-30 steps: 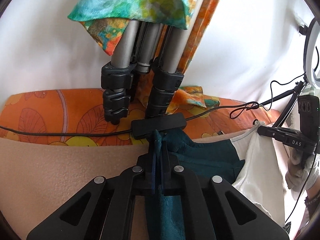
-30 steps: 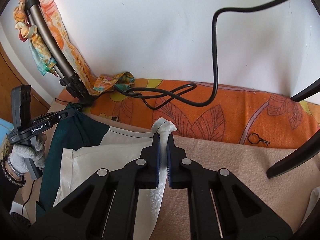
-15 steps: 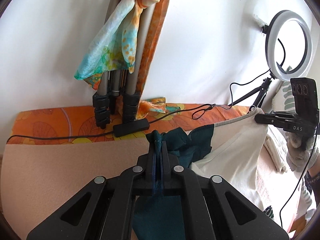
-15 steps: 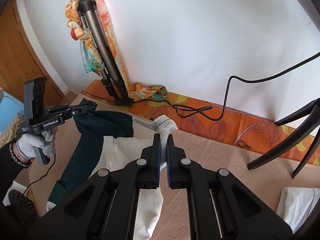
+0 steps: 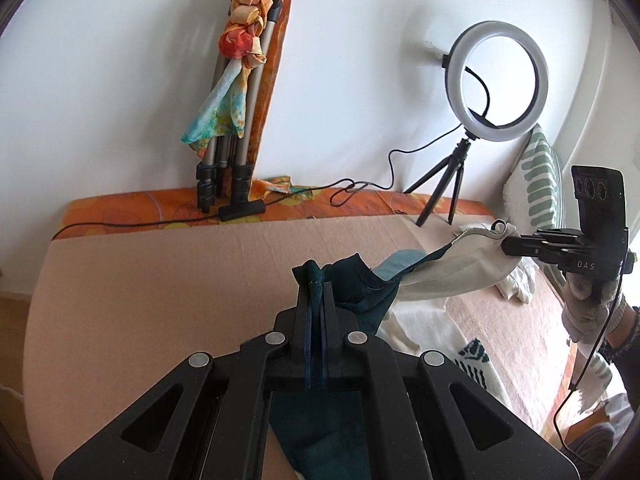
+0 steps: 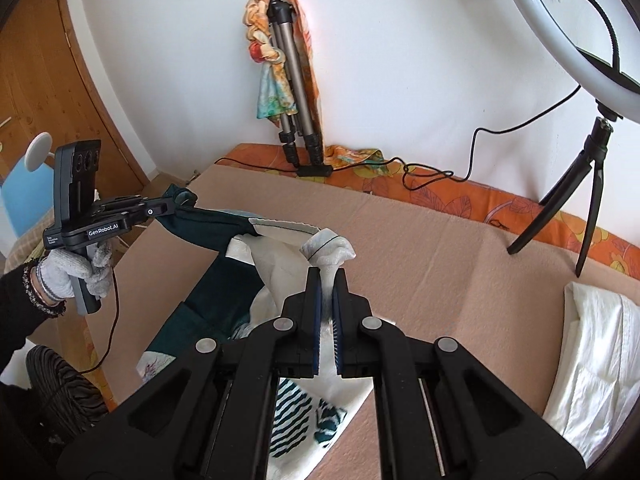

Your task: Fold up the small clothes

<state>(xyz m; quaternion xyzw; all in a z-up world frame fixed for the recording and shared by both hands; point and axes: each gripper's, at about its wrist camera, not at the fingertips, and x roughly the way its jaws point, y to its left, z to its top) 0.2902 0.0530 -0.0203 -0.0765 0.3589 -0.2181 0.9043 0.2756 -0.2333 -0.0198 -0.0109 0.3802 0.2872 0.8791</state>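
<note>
Item: small garment [image 6: 240, 264], dark teal and cream with a striped print low down, hanging in the air above the beige blanket [image 5: 160, 280] rather than lying on it.
Left gripper [image 5: 316, 284]: jaws clenched and gripping the teal corner, a tuft of cloth poking up between the tips.
Right gripper [image 6: 326, 276]: jaws clenched and gripping the cream corner, its hem bunching above the tips.
Span: top edge stretching between the two grippers, sagging a little; the lower part is trailing toward the blanket's near edge.
Step in hand: judged to be lifting and spreading the garment by two corners, ahead of laying it flat.
Next move calls for: keeping both grips firm, holding the edge taut and level, then lowering the cloth onto bare blanket without creasing.
Nearby: white folded cloth [image 6: 592, 352] at the right; ring light [image 5: 502, 80] and folded tripod [image 5: 232, 128] by the wall, well apart from the garment.
</note>
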